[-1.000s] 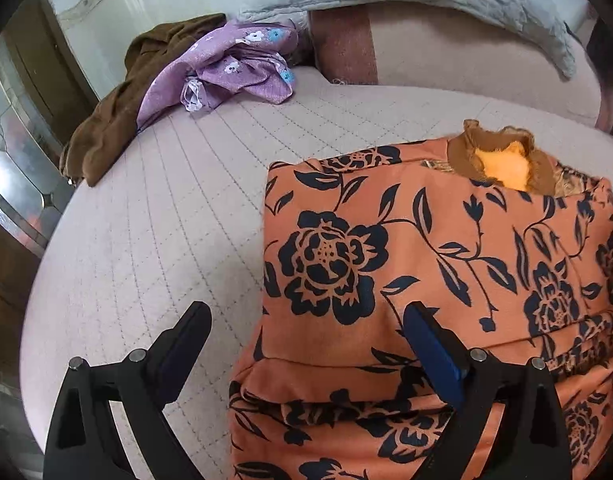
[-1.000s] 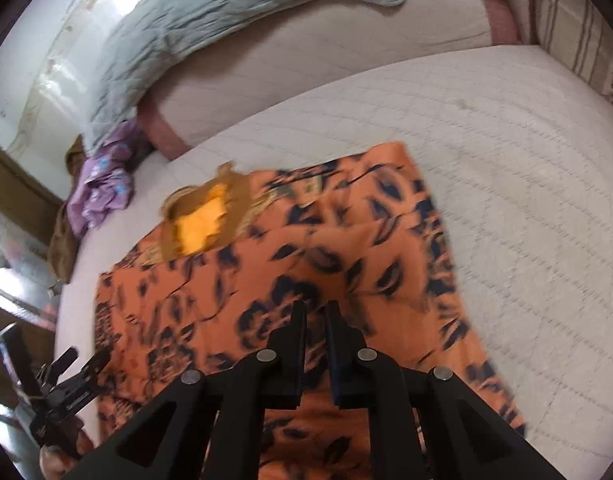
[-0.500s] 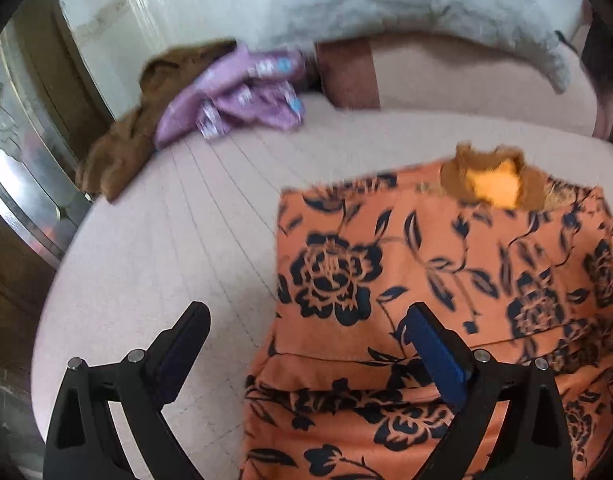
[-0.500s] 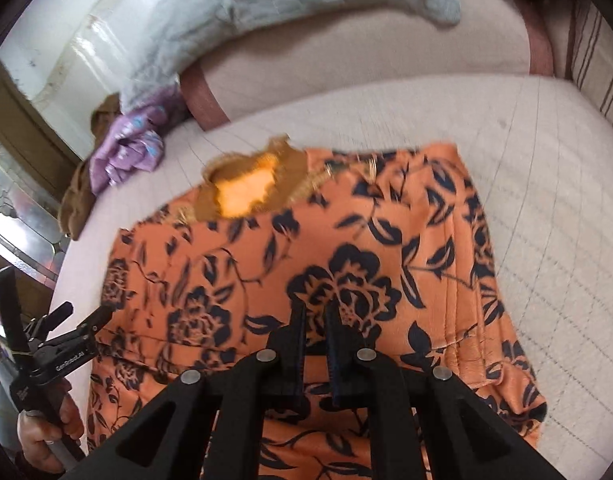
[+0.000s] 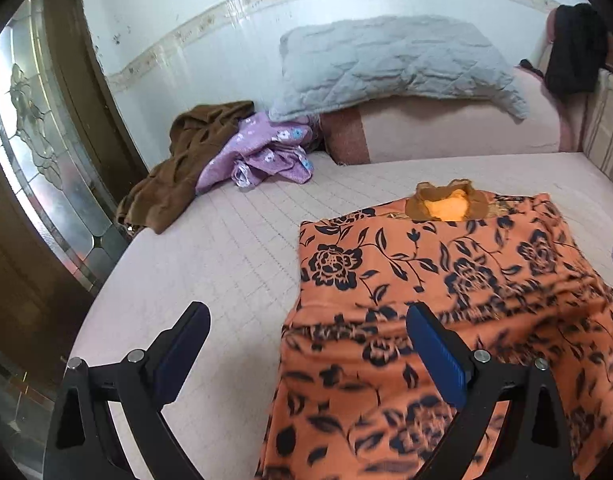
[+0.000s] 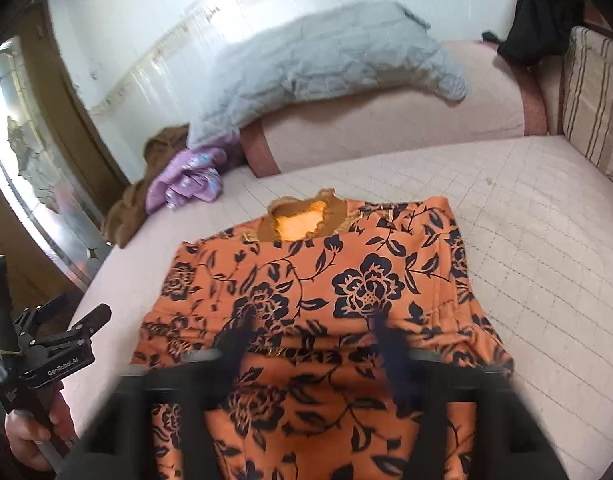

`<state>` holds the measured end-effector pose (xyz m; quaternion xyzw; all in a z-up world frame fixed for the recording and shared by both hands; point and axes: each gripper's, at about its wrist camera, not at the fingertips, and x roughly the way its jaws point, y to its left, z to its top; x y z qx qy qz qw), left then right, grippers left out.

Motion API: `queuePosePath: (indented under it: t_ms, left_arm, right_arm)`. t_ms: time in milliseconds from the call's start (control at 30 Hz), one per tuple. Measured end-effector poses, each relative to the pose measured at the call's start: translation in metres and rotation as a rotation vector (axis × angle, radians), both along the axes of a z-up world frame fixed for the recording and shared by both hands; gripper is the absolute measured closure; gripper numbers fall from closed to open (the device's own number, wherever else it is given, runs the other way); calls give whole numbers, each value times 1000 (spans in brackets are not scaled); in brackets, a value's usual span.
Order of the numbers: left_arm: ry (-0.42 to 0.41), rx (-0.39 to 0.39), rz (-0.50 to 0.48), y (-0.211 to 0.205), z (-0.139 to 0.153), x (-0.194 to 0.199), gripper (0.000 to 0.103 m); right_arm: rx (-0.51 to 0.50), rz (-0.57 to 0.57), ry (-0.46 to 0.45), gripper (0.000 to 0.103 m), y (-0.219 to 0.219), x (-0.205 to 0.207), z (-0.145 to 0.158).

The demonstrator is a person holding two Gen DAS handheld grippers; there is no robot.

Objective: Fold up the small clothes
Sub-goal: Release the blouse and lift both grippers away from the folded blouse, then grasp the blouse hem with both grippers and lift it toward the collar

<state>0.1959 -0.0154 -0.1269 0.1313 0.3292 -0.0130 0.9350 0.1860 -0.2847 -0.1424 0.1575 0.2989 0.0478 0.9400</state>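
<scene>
Since a second ago, right gripper (image 6: 312,332) gone from jaws pressed together to jaws spread apart, both fingers motion-blurred above the near part of the orange floral garment (image 6: 322,312). Left gripper (image 5: 304,334) lifted back, more of the wall and bed head now in its view; jaws wide as before, gripping nothing, left finger over bare mattress (image 5: 210,264), right finger over the garment's near left part.

Lies spread flat on the quilted bed, towards the near edge, brown collar and yellow lining pointing at the head of the bed, near end doubled in a fold across its width. Apart from either gripper's fingers, as far as can be told through the blur.

Reads "GenRobot.AI" in white on the black body of the left gripper, seen from the right wrist view at the left edge, held on its handle by a bare hand (image 6: 30,436).

At the far left corner of the bed: brown garment (image 5: 182,168) and purple flowered garment (image 5: 262,152), heaped and touching. Grey quilted pillow (image 5: 390,60) propped on the pink bolster (image 5: 446,132) along the head. Black cloth (image 5: 574,48) hung at the far right corner.
</scene>
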Motion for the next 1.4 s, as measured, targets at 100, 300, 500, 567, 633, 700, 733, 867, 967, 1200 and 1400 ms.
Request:
queuePosePath:
  t_ms: [100, 300, 500, 567, 633, 700, 733, 867, 967, 1200, 1400]
  left_arm:
    - [-14, -16, 4, 6, 12, -25, 4]
    - [-35, -68, 9, 17, 33, -68, 4]
    - [-44, -81, 6, 26, 42, -99, 4]
    - [-40, -81, 11, 29, 41, -106, 4]
    - [-34, -82, 17, 34, 38, -113, 4]
    - [-23, -80, 32, 40, 34, -117, 4]
    - [-19, -83, 37, 42, 33, -119, 4]
    - [10, -91, 62, 52, 22, -121, 4]
    - [32, -89, 75, 57, 13, -123, 4]
    - [198, -129, 123, 78, -37, -123, 4]
    - [325, -151, 203, 100, -80, -124, 4]
  right_arm:
    - [31, -33, -18, 28, -12, -43, -1]
    - [15, -96, -7, 28, -34, -111, 1]
    - [9, -109, 18, 28, -39, -163, 0]
    - [3, -107, 32, 28, -36, -171, -2]
    - [4, -106, 47, 28, -33, -179, -6]
    - [17, -106, 61, 28, -30, -184, -10]
    - [20, -106, 68, 28, -29, -185, -12]
    - [42, -104, 83, 28, -27, -188, -18]
    - [43, -106, 98, 28, -25, -188, -22]
    - [59, -125, 148, 28, -31, -188, -35]
    - [84, -170, 219, 28, -49, -192, -58]
